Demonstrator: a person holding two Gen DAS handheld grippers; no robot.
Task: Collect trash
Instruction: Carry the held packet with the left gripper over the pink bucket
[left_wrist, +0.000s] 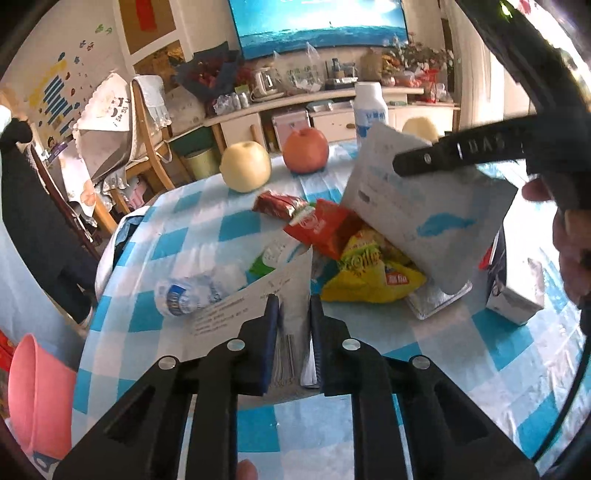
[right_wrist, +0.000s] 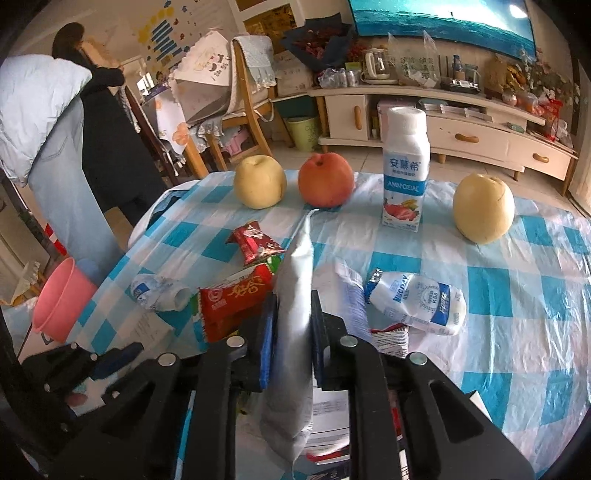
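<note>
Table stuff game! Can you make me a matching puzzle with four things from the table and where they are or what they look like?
Things:
1. red apple
2. yogurt bottle
3. crushed water bottle
4. silver pouch

Clues:
A. lying flat near the table's left edge
B. pinched in the right gripper
C. standing upright, white cap on
D. sitting between two yellow pears

Pairs: 1-D, 2-C, 3-A, 4-B

Left tool (left_wrist: 293, 299) pinching a printed paper slip (left_wrist: 258, 295), wrappers (left_wrist: 347, 243) heaped beyond on the checked tablecloth (left_wrist: 424, 350)
</note>
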